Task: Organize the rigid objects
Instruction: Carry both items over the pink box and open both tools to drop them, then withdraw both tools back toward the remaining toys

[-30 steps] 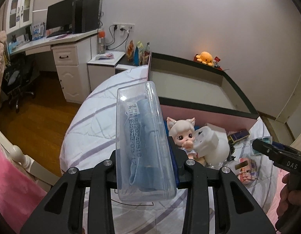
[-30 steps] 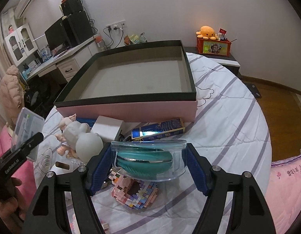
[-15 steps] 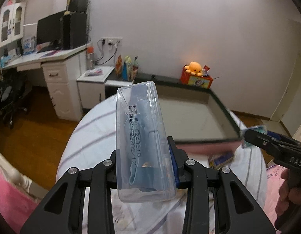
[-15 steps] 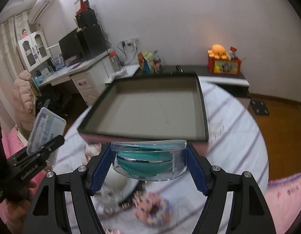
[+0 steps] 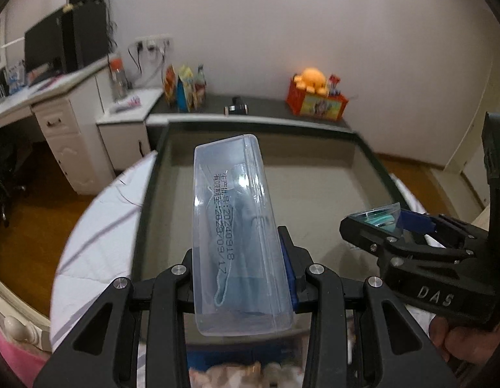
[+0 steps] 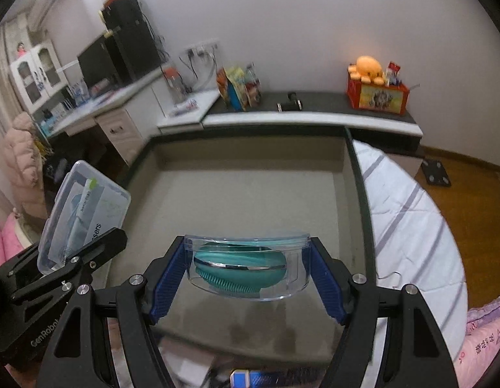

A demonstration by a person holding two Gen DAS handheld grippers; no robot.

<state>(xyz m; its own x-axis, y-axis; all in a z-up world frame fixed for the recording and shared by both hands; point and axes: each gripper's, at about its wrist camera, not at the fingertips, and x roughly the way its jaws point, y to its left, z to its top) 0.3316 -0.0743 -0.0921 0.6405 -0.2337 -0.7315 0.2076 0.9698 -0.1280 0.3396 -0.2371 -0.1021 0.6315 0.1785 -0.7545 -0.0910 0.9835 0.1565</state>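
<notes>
Currently the left gripper (image 5: 240,268) is clamping the lower part of a clear plastic mask case (image 5: 237,236), which is standing in the middle of the left wrist view, hanging above the open tray box (image 5: 314,194) on the striped bed (image 5: 98,226). The case is looking light, stiff and smooth-walled, so it is likely slippery under the fingers; the narrow side walls near its bottom end, where the fingers are pressing now, seem the firm place to hold, since the broad faces would probably flex. Its long axis is running up the frame, tilting slightly left, with the rounded top end pointing toward the far wall of the box.

Further right, the right gripper (image 6: 250,278) is gripping a round clear container (image 6: 248,266) holding a teal silicone brush (image 6: 240,266), in the lower middle of the right wrist view, also above the box floor. That container is looking light, rigid and brittle, glossy enough to slide; the fingers are squeezing its opposite ends across the width. Its long axis is lying across the frame, with the flat lid facing up and the brush's bristles pointing down.
</notes>
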